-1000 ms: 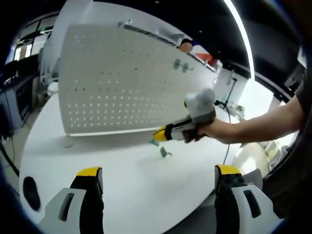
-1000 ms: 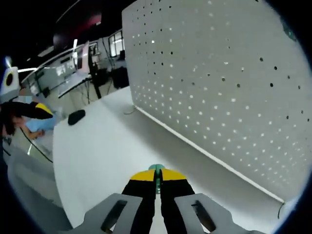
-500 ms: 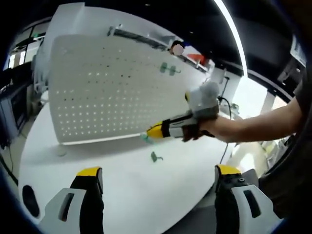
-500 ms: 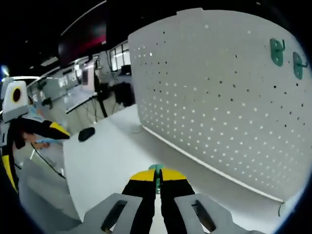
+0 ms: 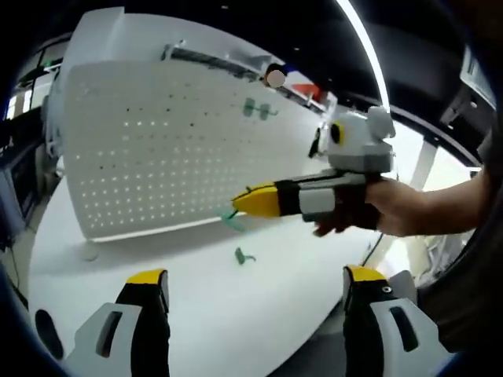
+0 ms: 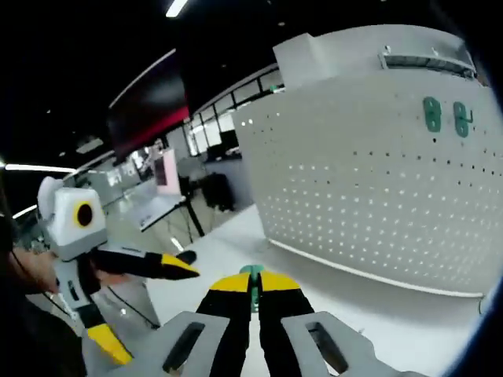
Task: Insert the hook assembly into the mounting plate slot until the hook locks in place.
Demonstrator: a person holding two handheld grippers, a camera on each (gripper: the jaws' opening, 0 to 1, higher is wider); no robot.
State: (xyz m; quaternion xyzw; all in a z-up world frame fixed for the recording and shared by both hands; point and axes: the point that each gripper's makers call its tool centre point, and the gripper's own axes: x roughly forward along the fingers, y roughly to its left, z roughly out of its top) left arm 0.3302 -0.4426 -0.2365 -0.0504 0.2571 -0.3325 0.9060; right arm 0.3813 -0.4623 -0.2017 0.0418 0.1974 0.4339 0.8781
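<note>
A white pegboard stands upright on the white round table, with two green hooks hung near its top right. My right gripper comes in from the right above the table, shut on a green hook that sticks out of its yellow tips. Another green hook lies loose on the table below it. My left gripper is open and holds nothing. In the right gripper view my right gripper pinches the hook, facing the pegboard and its two hooks. The left gripper shows at left.
A person's hand holds the right gripper. A small black object lies near the table's left edge, and a small round thing sits at the board's foot. Office desks and windows stand behind.
The right gripper, still holding its hook, has risen off the table and come nearer the left camera. The right view has drawn back from the board. The loose hook stayed put.
</note>
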